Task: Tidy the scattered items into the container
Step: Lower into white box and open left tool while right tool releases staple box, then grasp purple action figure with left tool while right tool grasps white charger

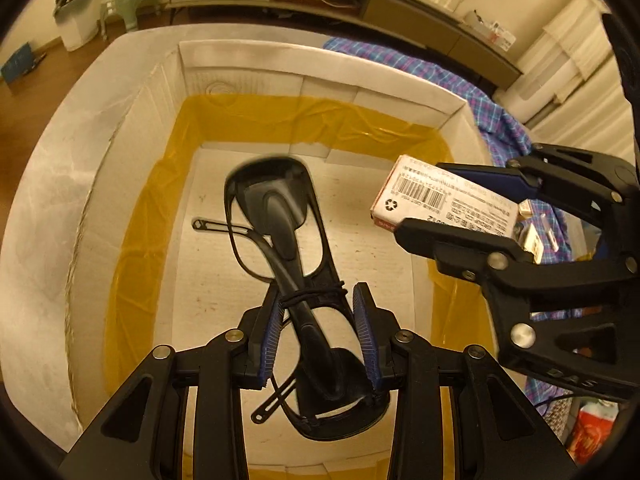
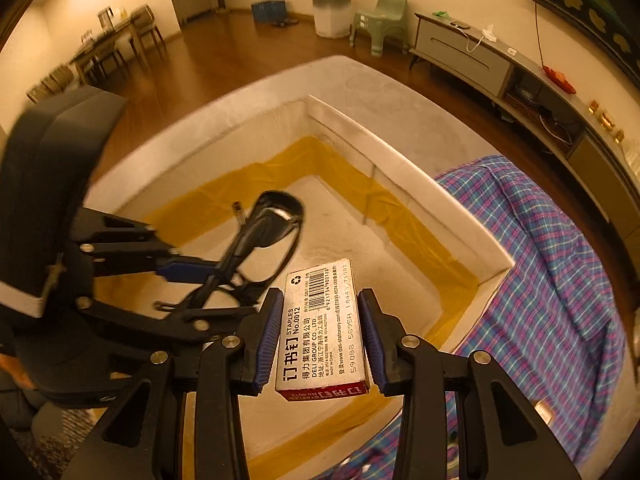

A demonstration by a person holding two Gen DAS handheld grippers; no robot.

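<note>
**Both tongs loaded and tilted down over the white box**

The left tongs [image 1: 320, 340] point steeply down into the open white foam box [image 1: 248, 64]. A pair of black safety glasses [image 1: 296, 280], folded and bound with a thin black band, stands between the blue pads. In the left wrist view the left pad lies against the frame, while the right pad meets it only low down, so the grip looks light. The glasses hang above the box floor, one lens reaching ahead of the fingertips.

The right tongs [image 2: 322, 336] also tilt down, over the box's near right part. They are clamped on one small box of staples [image 2: 322, 328], a pad flat on each long side and the barcode face up. In the left wrist view the same staple box [image 1: 432, 200] sticks out over the box's right wall.

The two tongs are near each other, side by side and apart; the left tongs [image 2: 188, 272] cross the left of the right wrist view.

The box's inner walls carry a band of yellow tape [image 2: 400, 216], and its floor is white. The box rests on a pale desk [image 2: 260, 92]. One blue and purple plaid cloth [image 2: 552, 280] lies against the box's right side. Behind stand one low sideboard [image 2: 480, 60], one green child's chair [image 2: 380, 20] and one white plant pot [image 2: 330, 12] on a wooden floor.
</note>
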